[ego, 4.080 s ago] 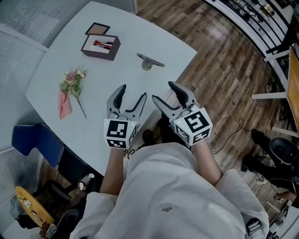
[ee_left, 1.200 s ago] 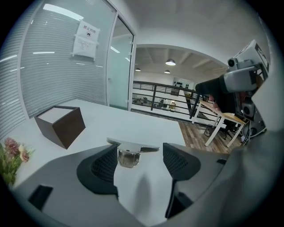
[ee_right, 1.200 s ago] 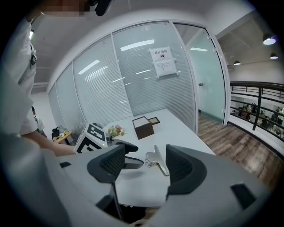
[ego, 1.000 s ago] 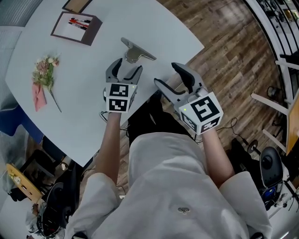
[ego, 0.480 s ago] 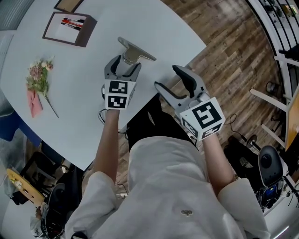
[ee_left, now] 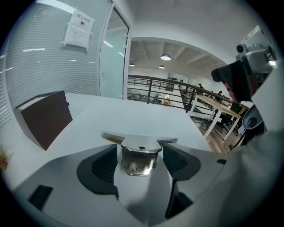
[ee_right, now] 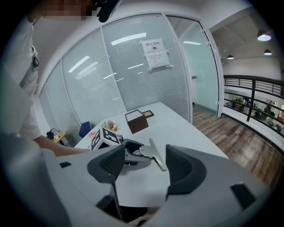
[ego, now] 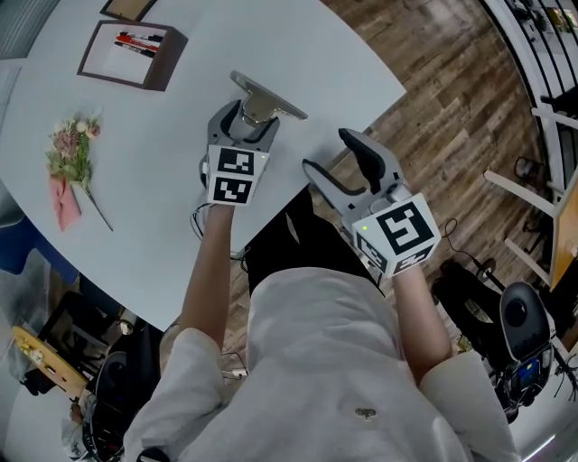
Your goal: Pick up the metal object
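Observation:
The metal object (ego: 264,101), a shiny piece with a flat bar over a rounded base, rests on the white table (ego: 163,207) near its right edge. My left gripper (ego: 250,124) is open, with one jaw on each side of the base and a thin gap showing at each pad. In the left gripper view the metal object (ee_left: 139,158) sits between the fingers of the left gripper (ee_left: 140,155). My right gripper (ego: 340,164) is open and empty, held off the table's edge over the floor. From the right gripper view the metal object (ee_right: 154,153) shows beyond the right gripper (ee_right: 145,165).
A brown box (ego: 126,54) with pens lies at the table's far left, a small frame (ego: 126,7) behind it. A flower bunch (ego: 72,149) with a pink wrap lies at the left. The table's edge runs just right of the metal object, with wooden floor (ego: 433,108) beyond.
The left gripper has moved forward from the near edge until its jaws came to stand around the metal object. The right gripper has stayed open beside the table.

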